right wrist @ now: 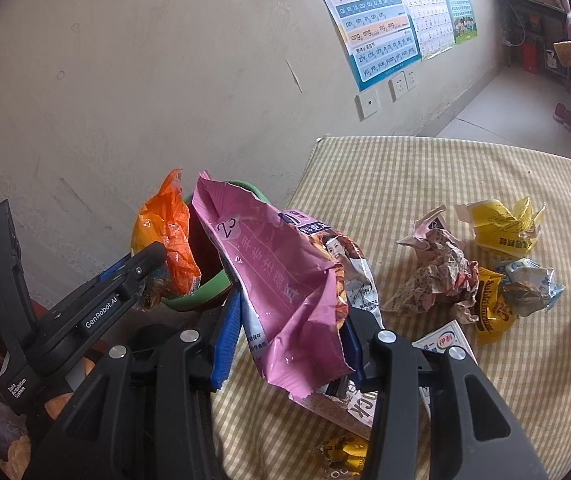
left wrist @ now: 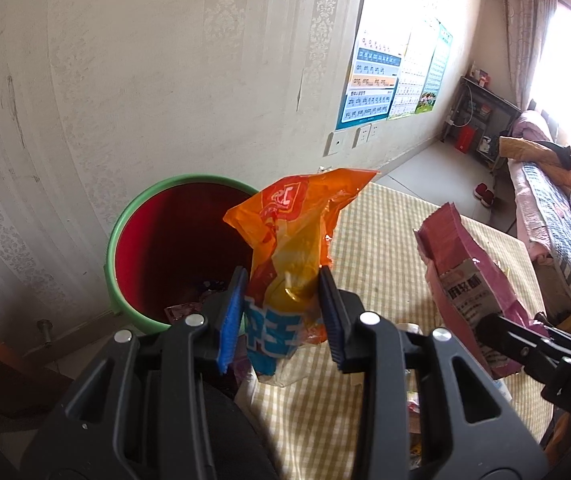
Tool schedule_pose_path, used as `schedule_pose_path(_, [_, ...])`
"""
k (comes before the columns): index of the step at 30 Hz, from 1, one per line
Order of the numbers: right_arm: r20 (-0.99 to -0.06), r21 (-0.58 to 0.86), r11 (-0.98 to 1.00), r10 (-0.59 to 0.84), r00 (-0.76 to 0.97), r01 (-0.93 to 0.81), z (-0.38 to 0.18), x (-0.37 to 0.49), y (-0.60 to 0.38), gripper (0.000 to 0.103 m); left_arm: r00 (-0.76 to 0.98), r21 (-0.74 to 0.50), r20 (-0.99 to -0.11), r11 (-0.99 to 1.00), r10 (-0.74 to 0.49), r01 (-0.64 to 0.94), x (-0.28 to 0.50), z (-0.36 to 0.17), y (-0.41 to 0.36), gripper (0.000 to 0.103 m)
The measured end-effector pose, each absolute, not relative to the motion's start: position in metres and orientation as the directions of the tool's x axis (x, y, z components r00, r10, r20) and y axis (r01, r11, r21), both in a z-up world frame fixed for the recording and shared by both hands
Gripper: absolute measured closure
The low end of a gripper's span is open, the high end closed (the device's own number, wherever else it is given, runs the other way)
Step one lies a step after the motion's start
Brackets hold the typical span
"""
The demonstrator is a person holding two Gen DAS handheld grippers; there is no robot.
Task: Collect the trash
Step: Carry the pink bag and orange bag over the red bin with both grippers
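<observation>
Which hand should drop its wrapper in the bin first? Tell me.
Left, probably. The left gripper holds the orange wrapper right at the green-rimmed bin, its top over the rim. The right gripper with the pink bag sits further back over the table.

Orange wrapper [left wrist: 291,248], pink bag [right wrist: 285,280], yellow-checked tablecloth [right wrist: 425,184]

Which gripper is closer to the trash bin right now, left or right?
Left. The left gripper holds the orange bag right at the bin's near rim. The right gripper, holding the pink bag, sits farther back over the table.
</observation>
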State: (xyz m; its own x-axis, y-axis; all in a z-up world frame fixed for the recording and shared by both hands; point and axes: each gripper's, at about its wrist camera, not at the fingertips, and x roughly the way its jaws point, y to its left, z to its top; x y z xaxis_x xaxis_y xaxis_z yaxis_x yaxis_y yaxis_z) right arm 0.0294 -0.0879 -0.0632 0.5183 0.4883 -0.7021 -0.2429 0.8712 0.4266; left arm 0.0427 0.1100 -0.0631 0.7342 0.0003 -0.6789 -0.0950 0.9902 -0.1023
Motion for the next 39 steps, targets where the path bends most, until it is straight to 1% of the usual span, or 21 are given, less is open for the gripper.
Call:
schedule_pose_path(14, [-0.697, 0.427, 0.858, 0.513, 0.500, -0.286, -0.064, 0.052, -0.061, 0.059, 0.724, -0.085, -0.687, 0.980, 0.072, -0.178, 0.051, -0.065, 0.138, 0.068])
schedule_pose_path(27, [-0.713, 0.429, 0.852, 0.523, 0.467, -0.301, -0.072, 0.070, -0.038, 0.059, 0.700, -0.036, -0.696, 0.965, 0.163, -0.261, 0.060, -0.070, 0.169, 0.067])
schedule_pose_path(39, [-0.712, 0.428, 0.843, 0.537, 0.453, -0.326, -0.071, 0.090, -0.009, 0.059, 0.686, -0.050, -0.706, 0.953, 0.178, -0.300, 0.074, -0.073, 0.196, 0.067])
